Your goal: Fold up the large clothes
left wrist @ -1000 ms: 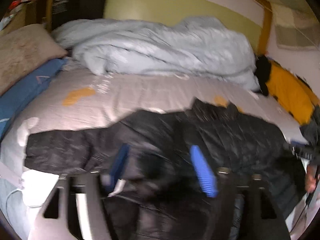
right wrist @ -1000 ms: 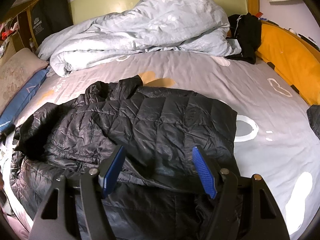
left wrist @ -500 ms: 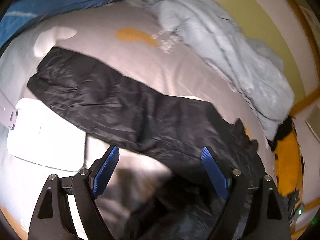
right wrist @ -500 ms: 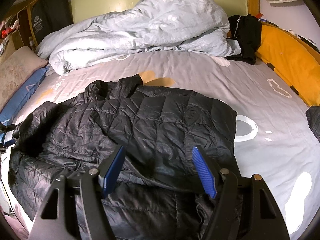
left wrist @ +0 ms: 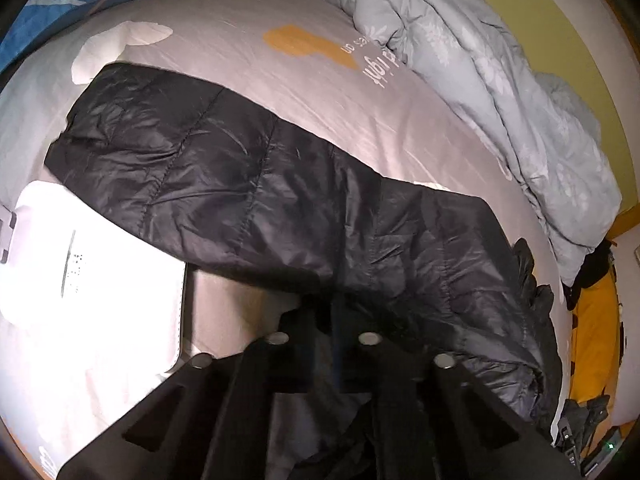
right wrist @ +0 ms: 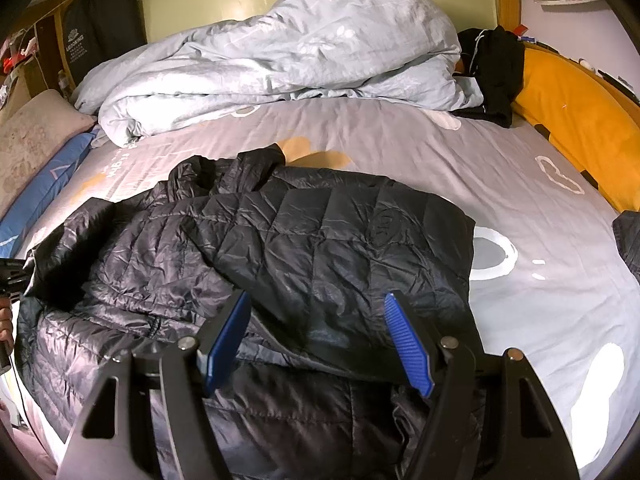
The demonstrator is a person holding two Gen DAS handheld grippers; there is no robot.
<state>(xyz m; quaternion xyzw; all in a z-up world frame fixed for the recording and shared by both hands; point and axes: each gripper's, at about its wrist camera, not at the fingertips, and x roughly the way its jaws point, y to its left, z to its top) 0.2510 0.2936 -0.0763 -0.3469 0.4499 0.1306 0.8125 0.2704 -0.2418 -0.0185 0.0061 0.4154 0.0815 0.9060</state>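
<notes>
black puffer jacket spread on the bed

across the grey sheet (right wrist: 400, 148) lies the black jacket (right wrist: 320, 240), quilted in stitched squares, its thin shiny shell finely creased and catching the light. one side is folded over the body, its hem a dark flat band near the camera, and the collar is bunched at the far end. in the left wrist view one sleeve (left wrist: 192, 168) stretches out flat and long, ribbed by seams, its end beside a white slab-shaped object (left wrist: 92, 268). the left gripper (left wrist: 334, 312) has its jaws drawn together at the sleeve's lower edge; whether fabric is pinched between them cannot be told, as the tips are lost in dark blur. the right gripper (right wrist: 318, 340) hovers over the hem with its ridged blue pads (right wrist: 408, 344) wide apart, holding nothing. a rumpled pale blue duvet (right wrist: 280, 52) is heaped behind, an orange cushion (right wrist: 580, 120) alongside.
</notes>
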